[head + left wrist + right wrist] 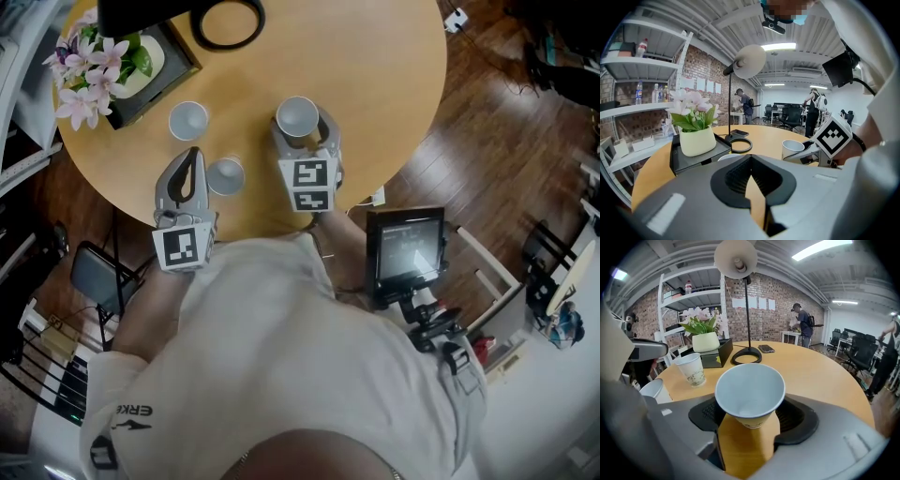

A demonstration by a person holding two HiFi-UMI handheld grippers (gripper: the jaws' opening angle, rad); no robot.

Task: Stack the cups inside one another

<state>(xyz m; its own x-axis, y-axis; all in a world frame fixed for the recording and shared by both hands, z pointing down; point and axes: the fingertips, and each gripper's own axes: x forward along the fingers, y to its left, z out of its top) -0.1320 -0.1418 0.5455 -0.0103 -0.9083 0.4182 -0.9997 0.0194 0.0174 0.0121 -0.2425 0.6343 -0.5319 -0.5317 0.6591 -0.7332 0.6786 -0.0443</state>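
Three white paper cups stand upright on the round wooden table [375, 84]. My right gripper [302, 127] is open around one cup [297, 114]. In the right gripper view this cup [750, 390] stands between the wide jaws of the right gripper [752, 417], with a gap at each pad. My left gripper [194, 155] is shut and empty, its tip between a far cup [187, 120] and a near cup [226, 175]. The left gripper [752, 180] shows closed jaws, with a cup rim [726, 157] just beyond them.
A flower pot [141, 58] on a black box sits at the table's back left, and a lamp's ring base [228, 23] lies behind the cups. A phone [767, 348] lies farther back. The table's front edge runs right below both grippers. A screen on a stand [408, 248] is at the right.
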